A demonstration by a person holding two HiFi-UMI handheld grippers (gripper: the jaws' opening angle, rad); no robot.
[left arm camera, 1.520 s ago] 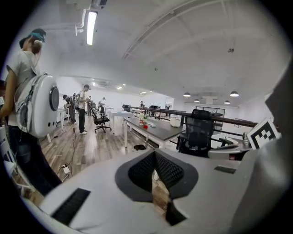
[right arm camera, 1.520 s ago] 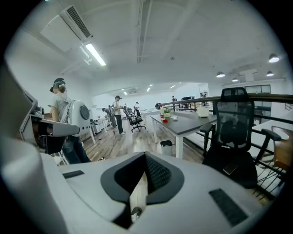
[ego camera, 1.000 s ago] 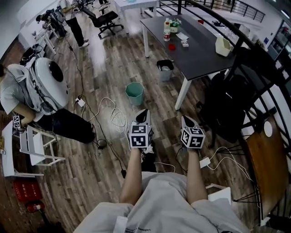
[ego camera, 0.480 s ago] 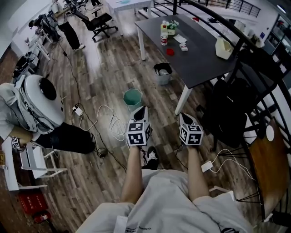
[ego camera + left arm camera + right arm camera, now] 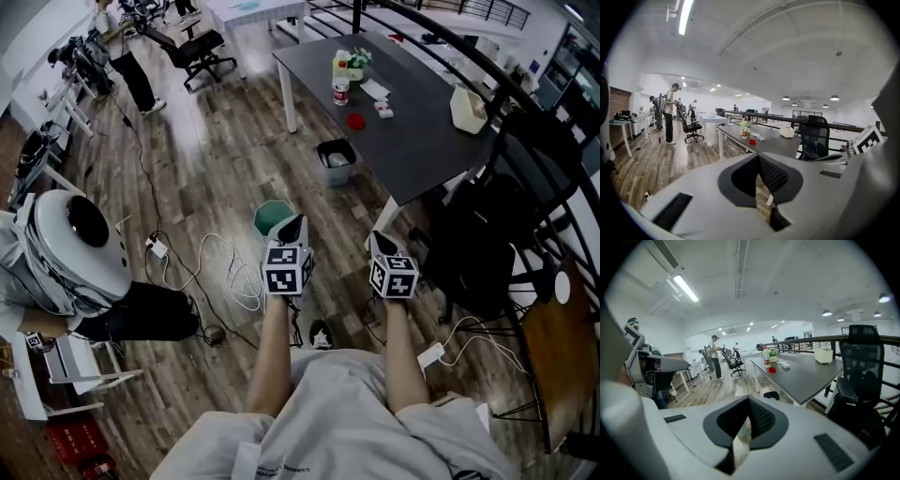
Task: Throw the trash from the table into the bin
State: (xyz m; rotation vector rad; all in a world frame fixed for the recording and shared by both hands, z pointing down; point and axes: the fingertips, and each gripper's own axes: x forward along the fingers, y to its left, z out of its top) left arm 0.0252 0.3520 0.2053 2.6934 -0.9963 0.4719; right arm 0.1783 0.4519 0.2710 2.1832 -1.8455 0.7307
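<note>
Grey bin (image 5: 342,176) by table (image 5: 422,103), pale trash (image 5: 336,157) inside; left claw (image 5: 297,221), right claw (image 5: 376,238) both closed.

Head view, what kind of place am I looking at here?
Probably an open-plan office or lab workspace: a long dark table with a grey bin beside it, a wheeled office chair, and cables trailing over the wood floor.
</note>
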